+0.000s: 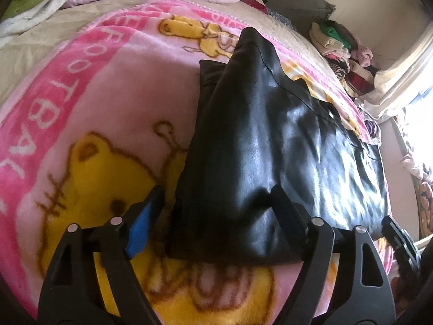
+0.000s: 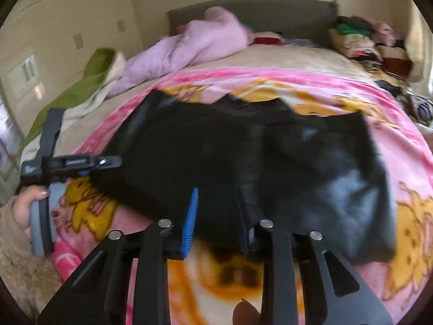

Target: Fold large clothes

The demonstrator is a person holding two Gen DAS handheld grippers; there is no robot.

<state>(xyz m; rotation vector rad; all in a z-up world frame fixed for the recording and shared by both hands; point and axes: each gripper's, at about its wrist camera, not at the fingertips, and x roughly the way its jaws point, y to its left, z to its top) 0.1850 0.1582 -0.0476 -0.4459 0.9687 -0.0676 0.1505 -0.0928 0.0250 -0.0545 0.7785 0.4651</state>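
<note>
Glossy black leather-look garment (image 1: pixel 270 140) lying part-folded on the pink cartoon-bear fleece blanket (image 1: pixel 81 113): your left gripper (image 1: pixel 216 197) gapes around its near fold, your right gripper (image 2: pixel 216 205) stands narrowly parted without gripping, so square the edges before closing

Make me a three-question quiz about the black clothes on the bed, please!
1. Where does the black garment lie?
A. on the pink blanket
B. on the floor
C. on a hanger

2. What colour is the bear on the blanket?
A. green
B. yellow
C. blue

3. How do the fingers of the left gripper stand?
A. pressed shut
B. wide apart, with the garment's near end between them
C. out of view

Answers: 1 A, the garment is spread over the blanket. 2 B, the bear is yellow with brown outlines. 3 B, a wide gap shows between the fingers.
</note>
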